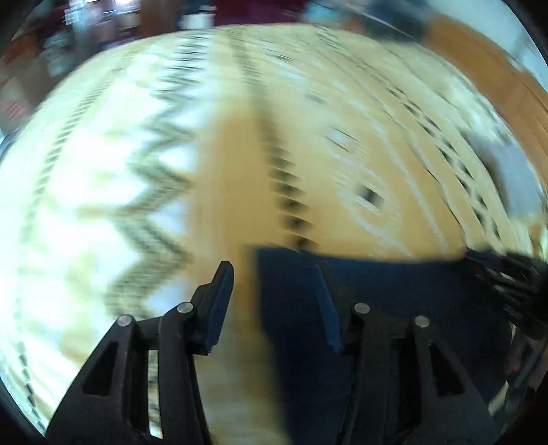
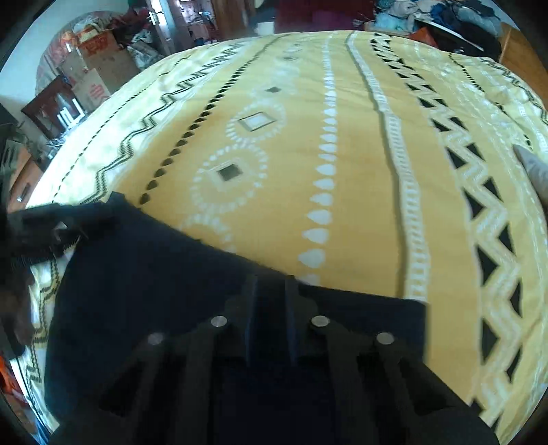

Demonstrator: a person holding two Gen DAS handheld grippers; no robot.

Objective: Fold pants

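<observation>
Dark navy pants (image 2: 147,274) lie on a yellow patterned bedspread (image 2: 342,154), near its front edge. In the left wrist view the pants (image 1: 394,297) fill the lower right. My left gripper (image 1: 274,270) is open; its right finger is over the pants' left edge, its left finger over the bedspread (image 1: 222,171). That view is blurred by motion. My right gripper (image 2: 271,284) has its jaws close together over the pants' far edge; whether cloth sits between them is unclear. The left gripper also shows in the right wrist view (image 2: 41,226) at the pants' left corner.
Cardboard boxes (image 2: 99,65) and clutter stand beyond the bed's far left. A heap of clothes (image 2: 445,17) lies past the far right corner. A pale grey object (image 2: 534,167) pokes in at the right edge.
</observation>
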